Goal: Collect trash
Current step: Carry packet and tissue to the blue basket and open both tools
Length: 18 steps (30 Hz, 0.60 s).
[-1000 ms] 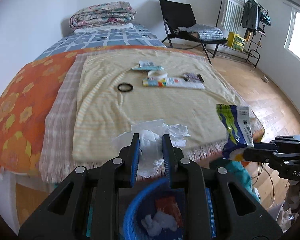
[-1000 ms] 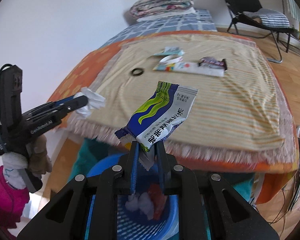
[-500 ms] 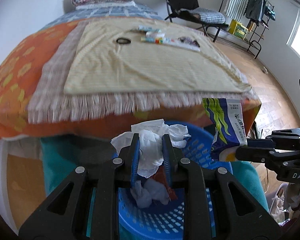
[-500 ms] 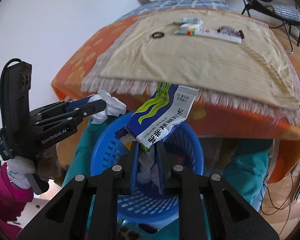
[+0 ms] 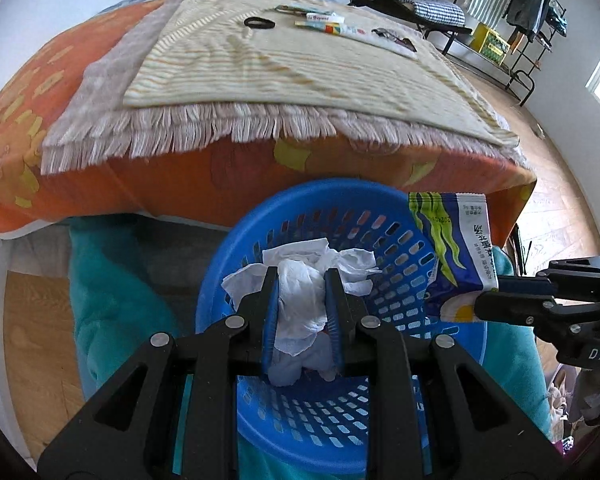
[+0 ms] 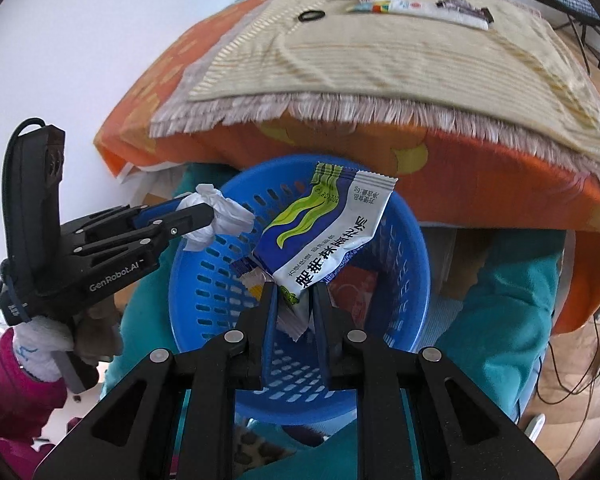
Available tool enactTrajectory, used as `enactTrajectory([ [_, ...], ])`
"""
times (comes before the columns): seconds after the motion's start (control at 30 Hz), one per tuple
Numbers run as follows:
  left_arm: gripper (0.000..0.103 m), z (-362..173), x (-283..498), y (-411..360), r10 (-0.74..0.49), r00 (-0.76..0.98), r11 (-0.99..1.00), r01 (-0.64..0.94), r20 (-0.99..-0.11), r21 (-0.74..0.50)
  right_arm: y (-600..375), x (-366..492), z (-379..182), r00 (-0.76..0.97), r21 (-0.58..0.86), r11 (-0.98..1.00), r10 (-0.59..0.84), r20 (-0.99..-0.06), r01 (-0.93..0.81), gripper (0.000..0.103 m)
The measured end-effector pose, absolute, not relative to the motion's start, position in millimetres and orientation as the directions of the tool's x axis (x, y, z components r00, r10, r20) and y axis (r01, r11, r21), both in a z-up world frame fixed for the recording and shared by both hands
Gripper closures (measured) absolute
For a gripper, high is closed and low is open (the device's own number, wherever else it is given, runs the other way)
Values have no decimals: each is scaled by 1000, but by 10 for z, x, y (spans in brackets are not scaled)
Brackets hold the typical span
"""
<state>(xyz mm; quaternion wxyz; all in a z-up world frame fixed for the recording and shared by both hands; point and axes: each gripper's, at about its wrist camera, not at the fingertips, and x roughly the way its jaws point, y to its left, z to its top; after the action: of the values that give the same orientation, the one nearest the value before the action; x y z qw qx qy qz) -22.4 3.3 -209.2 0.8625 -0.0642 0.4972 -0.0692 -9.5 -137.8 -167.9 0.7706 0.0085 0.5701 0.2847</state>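
left gripper [image 5: 301,280] clamped on a crumpled white tissue [image 5: 300,304], jaws pressing it from both sides; the wad sits over the open mouth of the blue basket [image 5: 236,240]. right gripper [image 6: 293,300] closed on the lower corner of a blue-and-white snack wrapper [image 6: 324,240] with green waves; wrapper stands tilted above the same basket, not touching the rim as far as visible. basket holds white paper scraps and something red at the bottom. basket stands on the floor just in front of the bed's orange cover [image 5: 180,184], teal cloth [image 5: 108,300] beside it. on the yellow striped blanket [image 5: 300,72], well apart from the basket: a black ring [image 5: 259,23], a tube [image 5: 332,28] and small packets. gloved hand [image 6: 40,352] with magenta sleeve holds the left gripper's handle.
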Motion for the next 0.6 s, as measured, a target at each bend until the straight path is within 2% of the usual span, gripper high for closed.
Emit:
enactTrajectory([
  [0.33,81,-2195,-267,-23,-184,467,982,57,-865,-178,-1367,-93,-1780,161,344,844,439,-884,-411,86],
  [0.5,72,-2196,-267,-49,-179,466,983,61,-866,-171,-1375,-79,-1781,160,344,848,436,-886,-403,86],
  [0.57,56,-2193,-272,-58,-178,470,984,63,-864,-168,-1376,-79,-1783,159,341,850,431,-888,-401,86],
  [0.6,53,-2189,-275,-63,-176,475,984,63,-862,-166,-1374,-79,-1786,156,340,851,429,-890,-400,86],
])
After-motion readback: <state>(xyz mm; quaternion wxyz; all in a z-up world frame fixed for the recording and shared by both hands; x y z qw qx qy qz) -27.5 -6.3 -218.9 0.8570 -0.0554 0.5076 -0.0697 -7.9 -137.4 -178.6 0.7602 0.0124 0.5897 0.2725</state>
